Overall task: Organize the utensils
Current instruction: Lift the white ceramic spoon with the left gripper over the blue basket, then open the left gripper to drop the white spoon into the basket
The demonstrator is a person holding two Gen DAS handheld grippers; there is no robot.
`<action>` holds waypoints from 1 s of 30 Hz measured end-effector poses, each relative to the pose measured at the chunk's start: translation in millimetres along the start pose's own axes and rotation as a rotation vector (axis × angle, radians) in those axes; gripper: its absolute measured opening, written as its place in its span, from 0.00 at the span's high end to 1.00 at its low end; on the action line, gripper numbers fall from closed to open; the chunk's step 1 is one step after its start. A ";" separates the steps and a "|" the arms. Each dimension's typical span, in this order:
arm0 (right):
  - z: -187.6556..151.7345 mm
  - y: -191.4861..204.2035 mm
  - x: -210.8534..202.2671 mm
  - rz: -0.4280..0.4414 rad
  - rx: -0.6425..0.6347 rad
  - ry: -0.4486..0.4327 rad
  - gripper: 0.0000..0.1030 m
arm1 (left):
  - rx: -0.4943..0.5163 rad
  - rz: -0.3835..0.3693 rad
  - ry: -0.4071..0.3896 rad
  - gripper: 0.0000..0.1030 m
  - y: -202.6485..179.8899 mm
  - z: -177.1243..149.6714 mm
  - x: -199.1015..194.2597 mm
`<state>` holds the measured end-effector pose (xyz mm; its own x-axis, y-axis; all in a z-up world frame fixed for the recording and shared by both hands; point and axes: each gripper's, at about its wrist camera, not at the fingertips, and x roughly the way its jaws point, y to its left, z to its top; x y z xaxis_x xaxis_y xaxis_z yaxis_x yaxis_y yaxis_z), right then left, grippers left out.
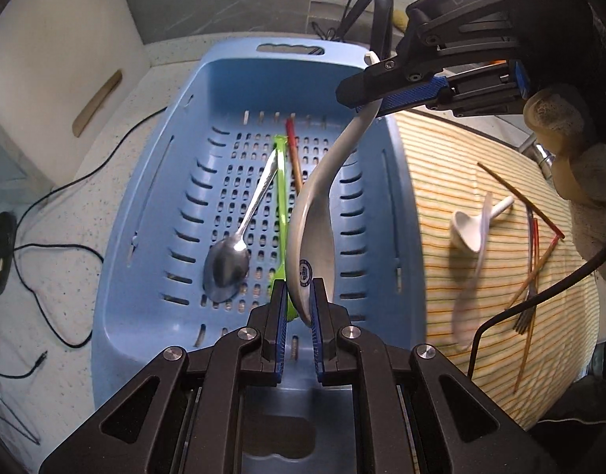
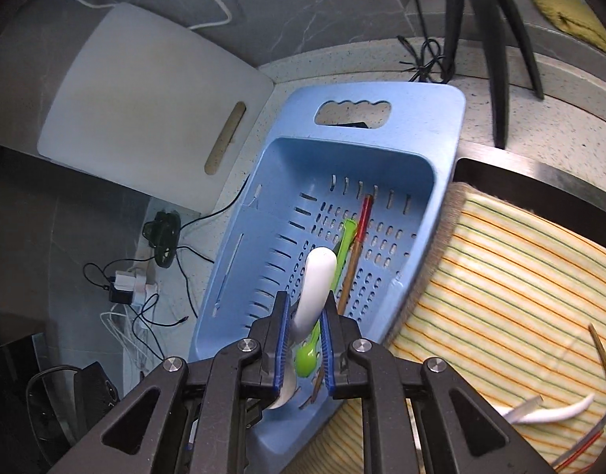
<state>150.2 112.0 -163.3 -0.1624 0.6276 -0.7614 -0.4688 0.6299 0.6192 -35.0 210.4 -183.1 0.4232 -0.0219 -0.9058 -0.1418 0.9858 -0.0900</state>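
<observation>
A large white ceramic spoon hangs over the blue slotted basket, held at both ends. My left gripper is shut on its bowl edge. My right gripper, at the upper right of the left wrist view, pinches the handle tip. In the right wrist view the spoon's handle sticks out between the pads of my right gripper. In the basket lie a metal spoon, a green plastic spoon and a red-tipped chopstick.
A striped cloth right of the basket carries a small white spoon, chopsticks and a fork. A white cutting board leans at the back left. Cables trail on the counter, and a tripod stands behind.
</observation>
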 end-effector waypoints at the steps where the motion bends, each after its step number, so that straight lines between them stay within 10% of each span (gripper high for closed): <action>1: 1.9 0.5 5.4 -0.004 -0.001 0.008 0.87 | 0.002 0.003 0.006 0.90 1.4 0.0 1.7; 30: 15.1 9.1 39.7 -0.118 -0.055 0.032 0.71 | -0.015 0.007 0.044 0.88 9.4 8.9 6.9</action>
<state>152.6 149.6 -185.0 -0.1309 0.5353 -0.8345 -0.5327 0.6719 0.5146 -25.4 220.9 -186.5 0.3825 -0.0224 -0.9237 -0.1586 0.9833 -0.0895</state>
